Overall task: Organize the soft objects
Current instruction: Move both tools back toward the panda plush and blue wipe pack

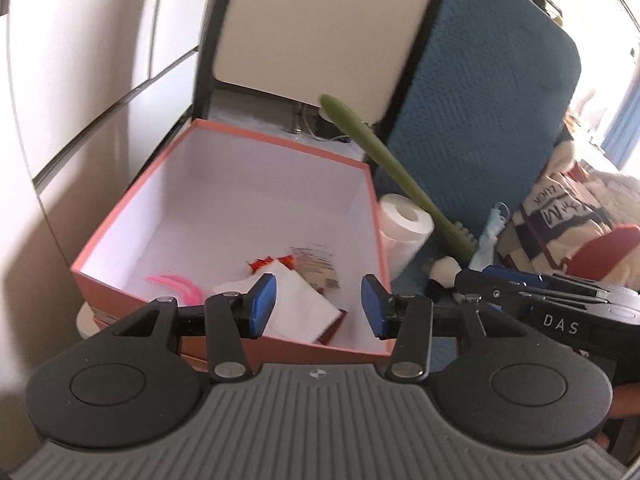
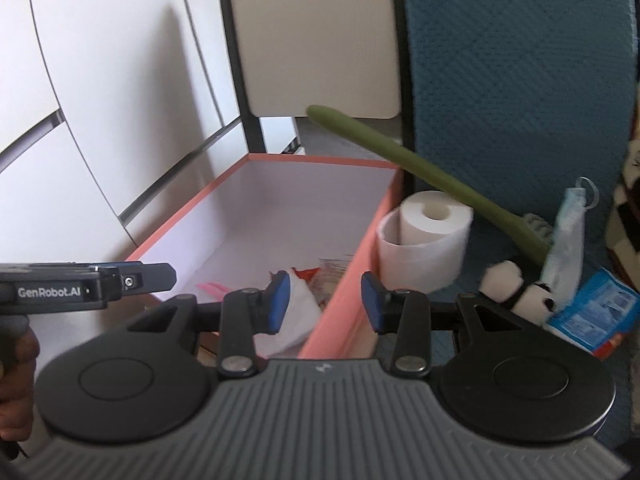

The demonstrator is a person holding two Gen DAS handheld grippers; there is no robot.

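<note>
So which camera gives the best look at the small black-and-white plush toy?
The right wrist view: the plush toy lies in full sight beside the toilet paper roll. In the left wrist view only its white end peeks out behind the right gripper.

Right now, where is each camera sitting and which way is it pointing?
Left wrist: rides the left claw, open, looking down into the orange box; the right claw's body shows at the right edge.
Right wrist: rides the right claw, open, straddling the box's right wall, looking at the toilet roll and panda plush; the left claw's body and a hand show at left.
Shared: box, toilet roll, green brush, blue cushion.
</note>
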